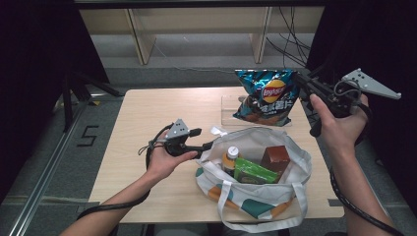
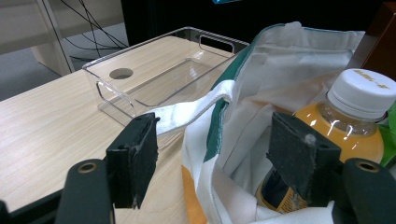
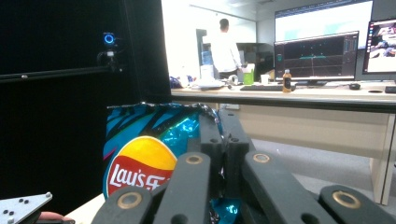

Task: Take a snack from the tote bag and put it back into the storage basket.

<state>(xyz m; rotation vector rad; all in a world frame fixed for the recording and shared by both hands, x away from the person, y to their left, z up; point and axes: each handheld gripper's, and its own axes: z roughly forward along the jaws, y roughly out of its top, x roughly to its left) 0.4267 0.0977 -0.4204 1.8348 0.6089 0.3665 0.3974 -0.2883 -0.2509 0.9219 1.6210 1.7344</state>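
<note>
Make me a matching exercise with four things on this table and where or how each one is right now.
Things:
1. blue Lay's chip bag
2. clear plastic bin
3. orange drink bottle with white cap
4. white canvas tote bag

States:
A. empty on the table
B. standing inside the bag
C. pinched by the right gripper
D. rim between the open left gripper jaws

Pairs: 1-C, 2-A, 3-B, 4-D

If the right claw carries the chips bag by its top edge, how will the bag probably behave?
The chips bag probably is light for its size: it looks puffed. Held by the right claw at one top corner, it may swing or tilt. Its glossy foil seems slippery and crumples easily, so the grip could slide.
</note>
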